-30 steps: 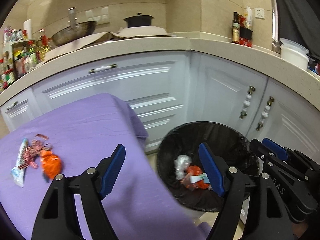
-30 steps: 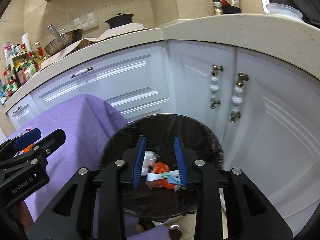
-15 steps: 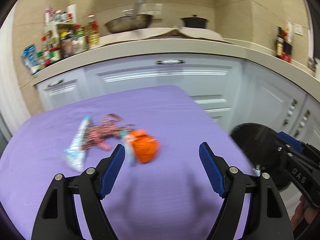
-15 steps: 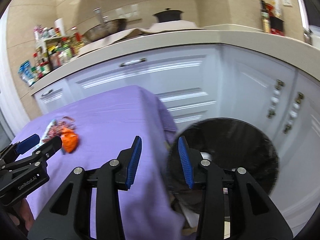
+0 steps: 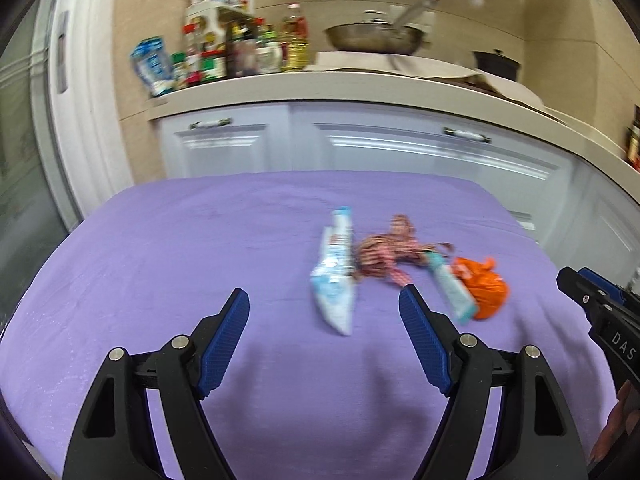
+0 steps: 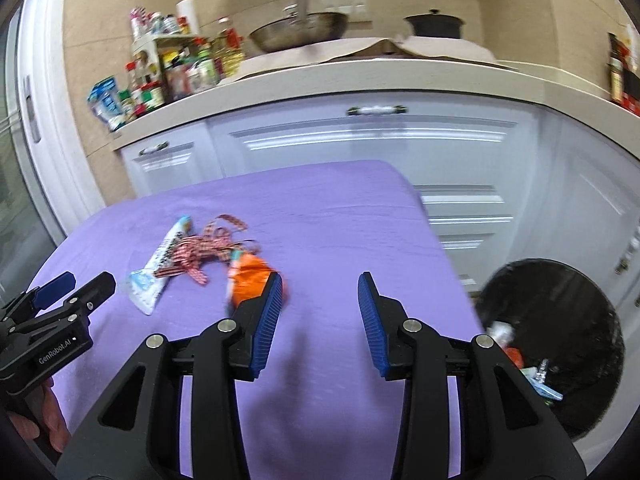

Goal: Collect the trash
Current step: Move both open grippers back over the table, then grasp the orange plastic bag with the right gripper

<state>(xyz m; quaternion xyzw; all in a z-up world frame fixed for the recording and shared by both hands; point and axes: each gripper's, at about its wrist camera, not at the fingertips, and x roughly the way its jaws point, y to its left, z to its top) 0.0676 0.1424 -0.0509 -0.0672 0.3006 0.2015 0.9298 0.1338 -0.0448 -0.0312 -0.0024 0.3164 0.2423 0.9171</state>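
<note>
A beige countertop (image 6: pixel 400 76) runs above white cabinet doors (image 6: pixel 360 140) with dark handles. A metal wok (image 6: pixel 298 32) with a utensil in it stands on paper sheeting beside a black lidded pot (image 6: pixel 434 26). A crowded rack of spice jars and bottles (image 5: pixel 232 48) occupies the counter's left end. More bottles (image 6: pixel 620 68) stand at the far right. Beige tiles cover the wall.

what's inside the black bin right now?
The bin beside the purple table holds a white crumpled piece, something orange and a light blue wrapper. The right gripper's arm covers the bin's near left side.
</note>
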